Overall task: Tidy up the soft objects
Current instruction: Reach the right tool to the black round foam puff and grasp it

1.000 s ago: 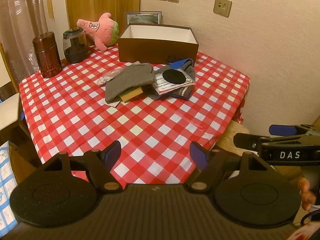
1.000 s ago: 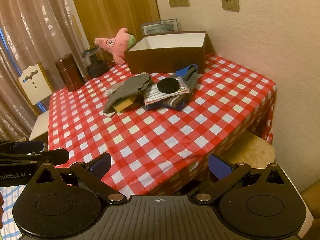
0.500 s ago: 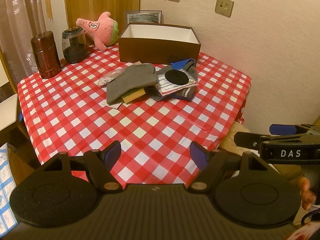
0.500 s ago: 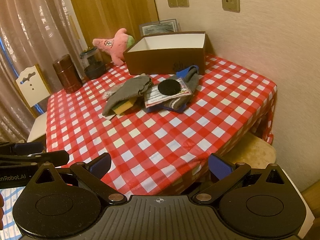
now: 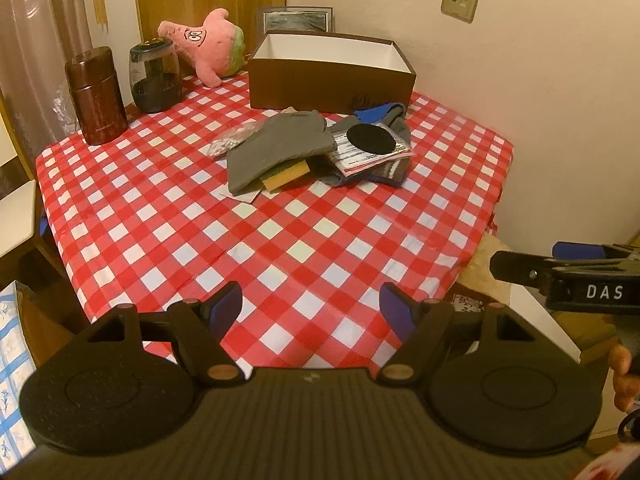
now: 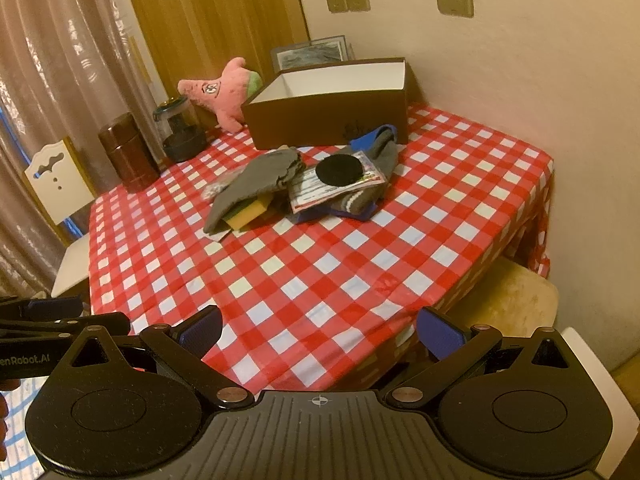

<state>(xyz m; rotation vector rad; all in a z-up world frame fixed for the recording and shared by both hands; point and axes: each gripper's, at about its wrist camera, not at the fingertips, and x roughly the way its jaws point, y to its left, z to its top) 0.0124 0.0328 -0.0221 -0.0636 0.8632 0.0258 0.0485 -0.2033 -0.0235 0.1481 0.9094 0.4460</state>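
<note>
Both views nearer the sock pile; left claw and right claw wide apart, empty.

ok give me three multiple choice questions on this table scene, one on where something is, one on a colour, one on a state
1. Where is the pink plush toy?
A. inside the box
B. at the far edge of the table, left of the box
C. on the grey cloth

2. What colour is the round pad on top of the pile?
A. black
B. yellow
C. white

3. How do the left gripper and right gripper stand?
A. both shut on cloth
B. left shut, right open
C. both open, holding nothing

Answers:
1 B: the toy lies past the jars, beside the brown box, not in it.
2 A: the disc on the printed packet is black.
3 C: in each wrist view the blue fingertips stand wide apart over the checked tablecloth, with nothing between them.
</note>
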